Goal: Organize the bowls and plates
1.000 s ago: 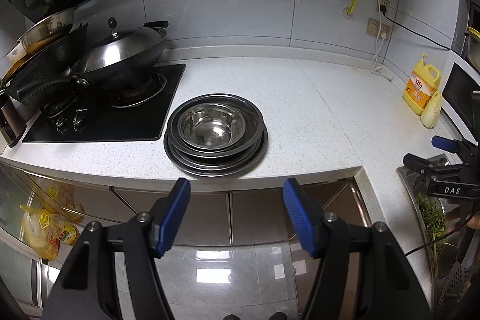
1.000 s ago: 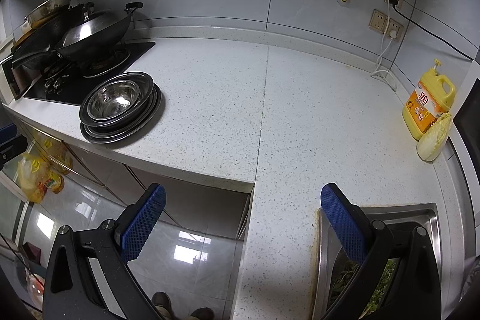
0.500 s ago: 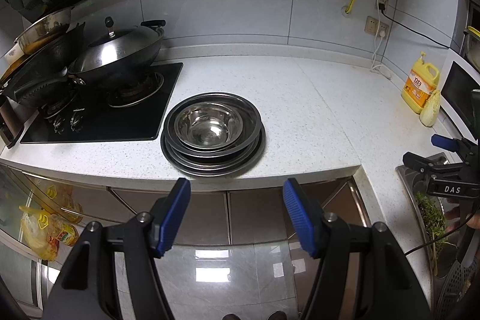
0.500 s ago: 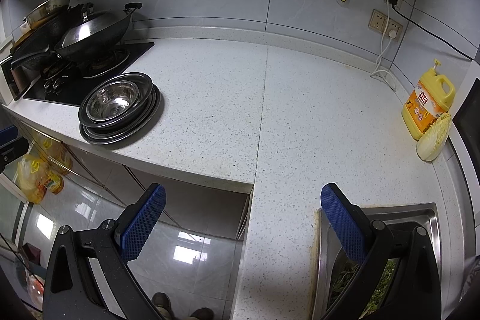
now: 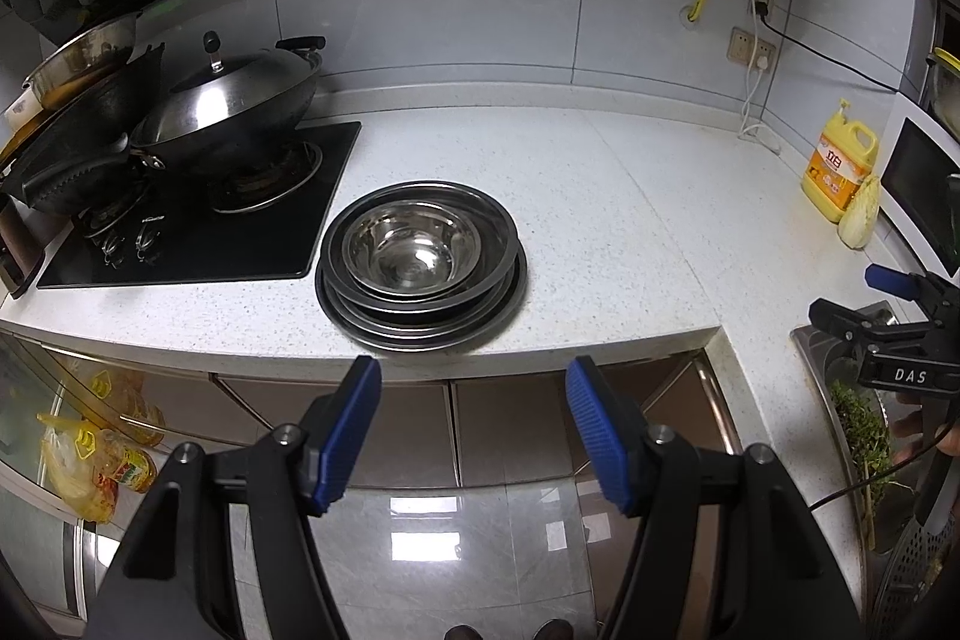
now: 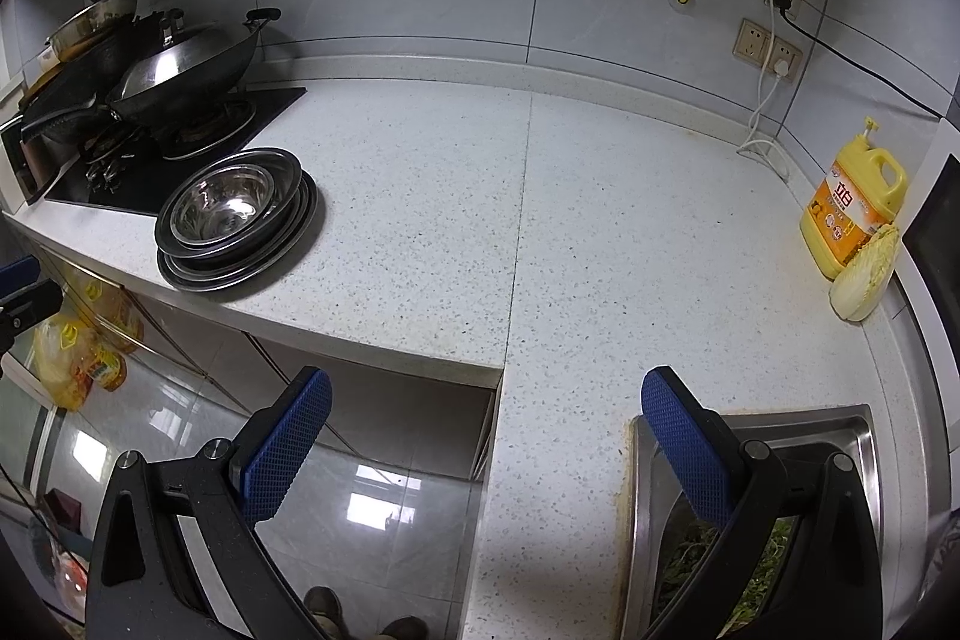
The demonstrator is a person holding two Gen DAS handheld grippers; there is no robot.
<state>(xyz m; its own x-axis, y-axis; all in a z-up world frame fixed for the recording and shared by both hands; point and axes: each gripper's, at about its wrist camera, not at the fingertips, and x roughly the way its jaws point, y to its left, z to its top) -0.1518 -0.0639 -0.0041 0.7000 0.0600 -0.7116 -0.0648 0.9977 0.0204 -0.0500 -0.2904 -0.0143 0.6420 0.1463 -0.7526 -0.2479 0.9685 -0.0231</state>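
Bowls [image 5: 413, 253] sit nested on stacked plates [image 5: 420, 322] near our counter [image 5: 600, 220] edge, beside the stove [image 5: 198, 226]. Our left gripper [image 5: 474, 430] and right gripper [image 6: 480, 451] hang spread wide, holding nothing.

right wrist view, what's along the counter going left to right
wok on the stove → stack of steel bowls and plates → bare counter → wall sockets → yellow bottle with a cabbage leaning beside it
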